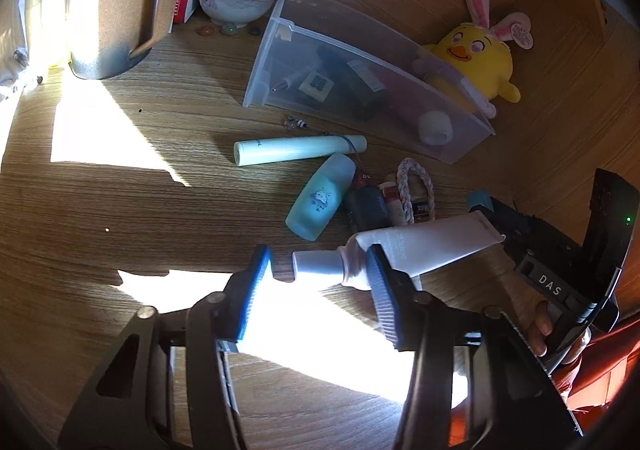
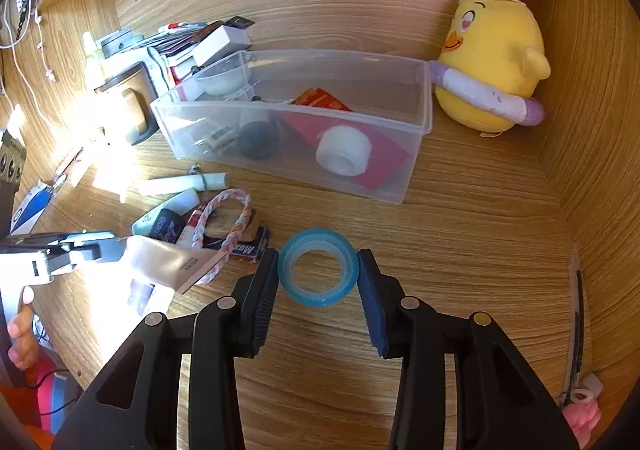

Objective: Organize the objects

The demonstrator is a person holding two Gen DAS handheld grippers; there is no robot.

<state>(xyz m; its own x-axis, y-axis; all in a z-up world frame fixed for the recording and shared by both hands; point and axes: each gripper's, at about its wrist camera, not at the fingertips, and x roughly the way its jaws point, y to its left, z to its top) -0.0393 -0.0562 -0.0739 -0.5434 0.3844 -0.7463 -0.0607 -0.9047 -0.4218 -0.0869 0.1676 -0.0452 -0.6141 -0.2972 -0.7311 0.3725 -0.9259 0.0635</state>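
In the left wrist view my left gripper (image 1: 318, 260) is open around the capped end of a white squeeze tube (image 1: 424, 246). Its left pad stands clear of the cap, and the tube's body runs off to the right past the right finger. My right gripper (image 2: 318, 256) is shut on a blue tape roll (image 2: 292, 246), one pad on each side, just above the wooden desk. A clear plastic bin (image 2: 332, 54) stands behind it and holds a white tape roll (image 2: 344, 150), a red card and small items.
Loose things lie left of the bin: a teal bottle (image 1: 320, 198), a pale green tube (image 1: 300, 150), a braided ring (image 2: 224, 222) and a dark bottle (image 1: 366, 206). A yellow chick plush (image 2: 492, 62) sits in the back corner. A mug (image 1: 108, 18) and a bead bowl (image 1: 236, 6) stand far left.
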